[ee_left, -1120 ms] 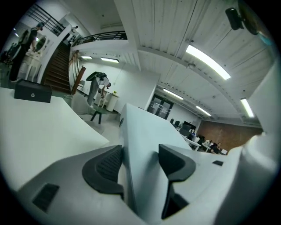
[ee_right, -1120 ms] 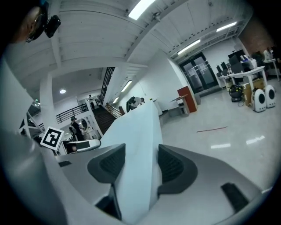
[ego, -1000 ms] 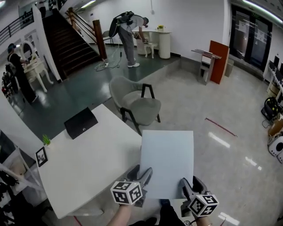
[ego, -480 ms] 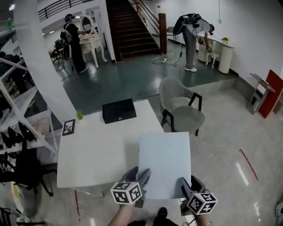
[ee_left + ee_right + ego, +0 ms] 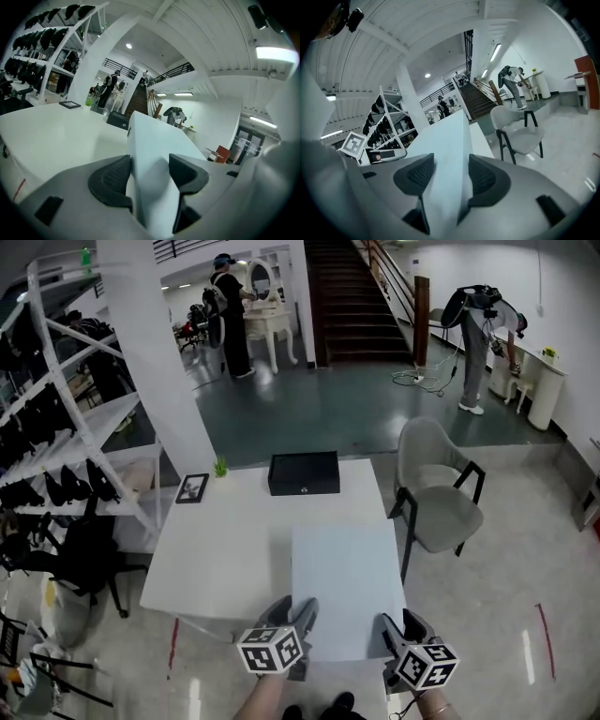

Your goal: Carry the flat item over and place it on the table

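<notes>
Pale floor lies under me, then my left gripper [image 5: 298,611] and right gripper [image 5: 401,626] each clamp the near edge of the flat panel [image 5: 347,589], which runs lengthwise away from me over the near right corner of the white counter [image 5: 225,549].

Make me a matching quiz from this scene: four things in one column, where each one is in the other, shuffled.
1 flat panel
2 black box
3 picture frame
4 grey chair

A on the floor right of the table
B gripped by left gripper and right gripper
C table's far left corner
D table's far edge, near the middle

Pairs: 1-B, 2-D, 3-C, 4-A
</notes>
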### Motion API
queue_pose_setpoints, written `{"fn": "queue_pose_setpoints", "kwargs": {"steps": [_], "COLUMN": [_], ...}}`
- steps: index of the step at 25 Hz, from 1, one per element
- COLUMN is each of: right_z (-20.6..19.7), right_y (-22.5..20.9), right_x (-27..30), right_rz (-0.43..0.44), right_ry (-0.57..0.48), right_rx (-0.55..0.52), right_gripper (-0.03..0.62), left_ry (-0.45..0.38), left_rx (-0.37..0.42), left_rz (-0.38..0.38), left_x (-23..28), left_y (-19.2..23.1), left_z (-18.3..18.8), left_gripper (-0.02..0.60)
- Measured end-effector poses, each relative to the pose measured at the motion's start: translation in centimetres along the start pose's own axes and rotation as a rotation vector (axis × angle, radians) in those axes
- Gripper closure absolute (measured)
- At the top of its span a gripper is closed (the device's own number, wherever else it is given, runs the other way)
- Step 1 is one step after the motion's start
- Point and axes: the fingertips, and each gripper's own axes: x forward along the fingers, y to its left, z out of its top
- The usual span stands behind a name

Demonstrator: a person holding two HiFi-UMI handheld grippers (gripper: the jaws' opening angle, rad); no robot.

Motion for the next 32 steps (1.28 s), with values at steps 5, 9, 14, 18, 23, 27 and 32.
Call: {"fn": "queue_pose_setpoints", "kwargs": {"steps": [5, 9, 14, 18, 23, 27, 32], "right_z": [0.0, 0.2, 0.6, 1.4, 2.3, 2.9, 2.9], "right_y": [0.5, 0.6, 0.4, 0.0, -0.4, -0.4, -1.4], "right_x": [2.8, 4.6, 6.9, 9.0, 11.7, 13.4, 15.1], "right_rz": [0.039, 0.049, 0.052, 0.048, 0.032, 0.024, 0.006], "right_ry": [0.02, 0.021, 0.028, 0.023, 0.009, 0.009, 0.012], "right_rx": [-0.013, -0.018, -0.018, -0.022, -0.039, -0.042, -0.037], "right_gripper": [0.364, 0.364, 0.365, 0.365, 0.365, 0.367, 0.368], "left_ry": [-0.01, -0.015, -0.013, -0.007, 0.005, 0.01, 0.027], "left_rx": [-0.003, 0.004, 0.017, 0.007, -0.014, -0.016, -0.012], "left_rz": [0.057, 0.076, 0.088, 0.09, 0.099, 0.091, 0.087], "left_x": [0.6, 1.4, 3.0, 4.8, 7.2, 8.7, 10.8], "left_y": [2.1, 3.2, 4.4, 5.5, 7.2, 8.2, 8.9], "left_z": [0.6, 1.3, 2.5, 3.3, 4.0, 4.9, 5.2], "left_gripper": [0.324, 0.325, 0.327, 0.327, 0.328, 0.33, 0.331]}}
